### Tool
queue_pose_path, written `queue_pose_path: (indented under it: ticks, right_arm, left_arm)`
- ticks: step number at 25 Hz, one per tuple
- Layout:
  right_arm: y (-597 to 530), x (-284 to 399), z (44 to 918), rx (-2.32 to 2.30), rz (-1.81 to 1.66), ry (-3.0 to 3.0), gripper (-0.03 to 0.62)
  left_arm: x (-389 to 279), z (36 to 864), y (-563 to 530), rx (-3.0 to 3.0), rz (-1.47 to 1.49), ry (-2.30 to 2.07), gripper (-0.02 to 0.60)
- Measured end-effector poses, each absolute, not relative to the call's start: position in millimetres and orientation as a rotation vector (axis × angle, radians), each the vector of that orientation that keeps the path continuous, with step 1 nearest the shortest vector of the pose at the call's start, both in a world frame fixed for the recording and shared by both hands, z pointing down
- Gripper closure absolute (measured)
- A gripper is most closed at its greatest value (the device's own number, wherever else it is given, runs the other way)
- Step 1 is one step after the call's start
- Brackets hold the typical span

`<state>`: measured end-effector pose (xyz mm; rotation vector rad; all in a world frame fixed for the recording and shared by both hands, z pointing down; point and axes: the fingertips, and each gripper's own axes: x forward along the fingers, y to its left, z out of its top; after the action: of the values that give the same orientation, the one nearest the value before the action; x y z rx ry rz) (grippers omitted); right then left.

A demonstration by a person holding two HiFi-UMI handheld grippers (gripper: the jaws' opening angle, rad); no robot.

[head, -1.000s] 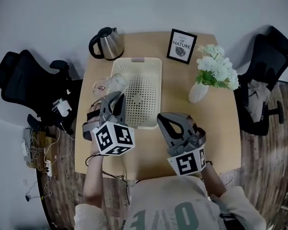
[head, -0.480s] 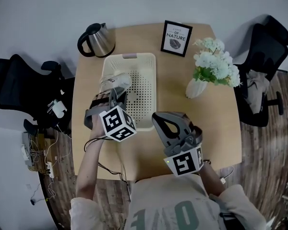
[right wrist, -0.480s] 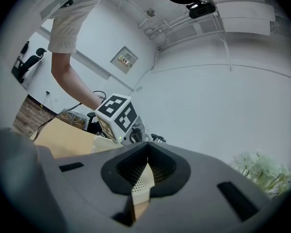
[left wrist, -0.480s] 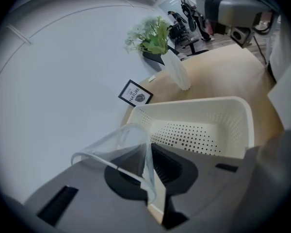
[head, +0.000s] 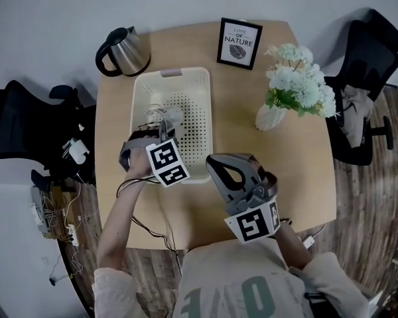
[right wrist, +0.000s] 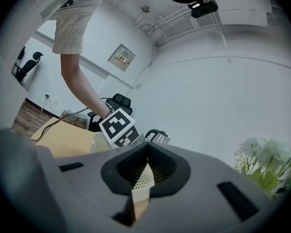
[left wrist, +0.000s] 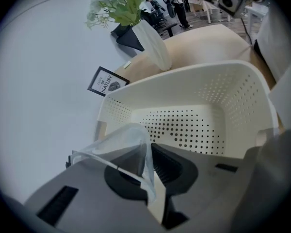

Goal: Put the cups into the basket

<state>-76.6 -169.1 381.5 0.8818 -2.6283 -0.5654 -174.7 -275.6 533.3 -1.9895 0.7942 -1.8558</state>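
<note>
Clear plastic cup [left wrist: 122, 142] is clamped in the left gripper's [left wrist: 150, 152] fingers over the basket [left wrist: 242, 96]; the right gripper's [right wrist: 146, 160] fingers are together, empty.

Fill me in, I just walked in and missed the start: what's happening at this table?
A person works with a two-jaw gripper in each hand. The left gripper is shut on the wall of a clear plastic cup and holds it over the cream perforated plastic basket on the wooden table, not yet released. The right gripper is shut and empty, hanging by the basket's near corner.
</note>
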Motion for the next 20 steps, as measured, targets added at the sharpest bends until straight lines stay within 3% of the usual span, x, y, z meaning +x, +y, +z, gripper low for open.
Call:
queue_pose_path:
  ticks: [20]
  right_arm:
    - [-181,-67,408,0.884,-0.453,-2.620,0.595]
  left_arm:
    - [-186,628,-268,-1.817,-2.173,0.374,0.538]
